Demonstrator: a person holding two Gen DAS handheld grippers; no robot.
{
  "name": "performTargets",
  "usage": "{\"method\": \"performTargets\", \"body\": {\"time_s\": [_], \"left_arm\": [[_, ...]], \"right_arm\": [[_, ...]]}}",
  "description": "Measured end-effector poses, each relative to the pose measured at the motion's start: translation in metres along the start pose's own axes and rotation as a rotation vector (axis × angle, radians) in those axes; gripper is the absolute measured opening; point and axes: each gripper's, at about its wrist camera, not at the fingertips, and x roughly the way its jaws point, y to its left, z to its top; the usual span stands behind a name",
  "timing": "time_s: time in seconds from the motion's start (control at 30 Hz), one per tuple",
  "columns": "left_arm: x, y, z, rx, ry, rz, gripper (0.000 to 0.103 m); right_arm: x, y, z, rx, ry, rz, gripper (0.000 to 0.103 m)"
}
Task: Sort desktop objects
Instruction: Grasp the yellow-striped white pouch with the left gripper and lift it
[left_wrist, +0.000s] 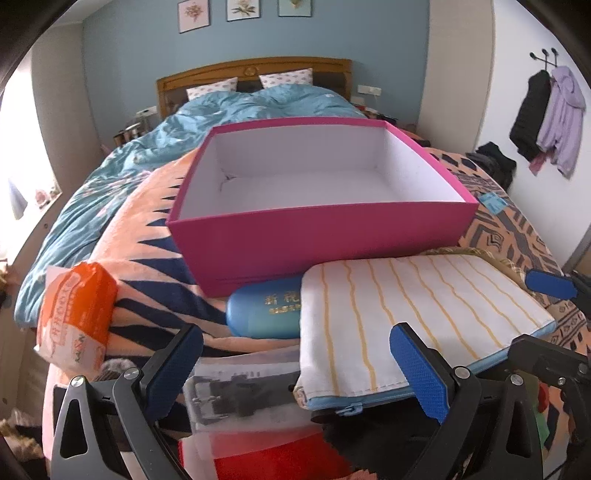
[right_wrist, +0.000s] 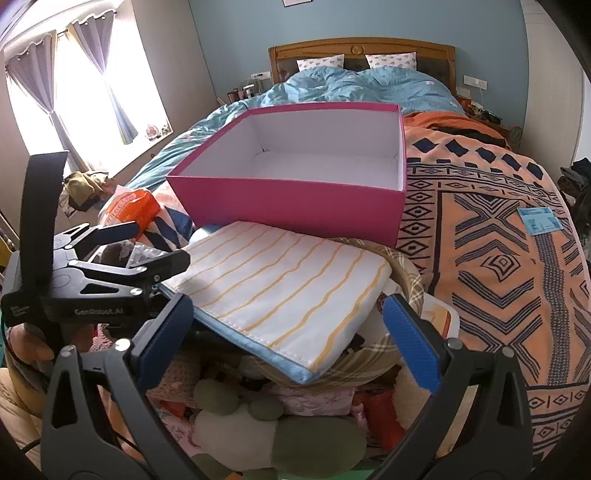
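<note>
Bed (right_wrist: 369, 48) with wooden headboard, blue duvet (left_wrist: 110, 177), orange patterned blanket (right_wrist: 498, 258) over near end. On blanket: open pink box (left_wrist: 314, 236), orange packet (left_wrist: 77, 314), blue case (left_wrist: 262, 314), small blue card (right_wrist: 541, 220).

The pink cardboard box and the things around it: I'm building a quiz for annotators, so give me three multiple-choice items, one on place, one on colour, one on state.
1. Where does the blue hard-shell case lie?
A. inside the box
B. in front of the box
C. on the pillows

2. What colour are the stripes on the white zip pouch?
A. yellow
B. green
C. black

3. The pink cardboard box is:
A. lidded
B. full
C. open and empty

Answers: 1 B, it sits against the box's near wall; 2 A, wavy yellow lines; 3 C, bare white interior shows.
</note>
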Motion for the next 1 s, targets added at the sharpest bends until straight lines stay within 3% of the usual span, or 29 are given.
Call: {"method": "performTargets", "body": {"time_s": [0.37, 0.63, 0.87, 1.0], "left_arm": [[0.024, 0.003, 0.009, 0.037, 0.084, -0.083, 0.103], [0.038, 0.009, 0.014, 0.046, 0.184, -0.203, 0.103], [0.05, 0.017, 0.018, 0.025, 0.264, -0.309, 0.103], [0.049, 0.015, 0.019, 0.05, 0.273, -0.317, 0.102]], "right_arm": [[0.016, -0.004, 0.01, -0.014, 0.117, 0.009, 0.097], [0.028, -0.007, 0.013, -0.033, 0.194, 0.01, 0.096], [0.035, -0.014, 0.018, -0.007, 0.219, 0.0, 0.094], [0.039, -0.018, 0.021, 0.013, 0.239, -0.007, 0.093]]}}
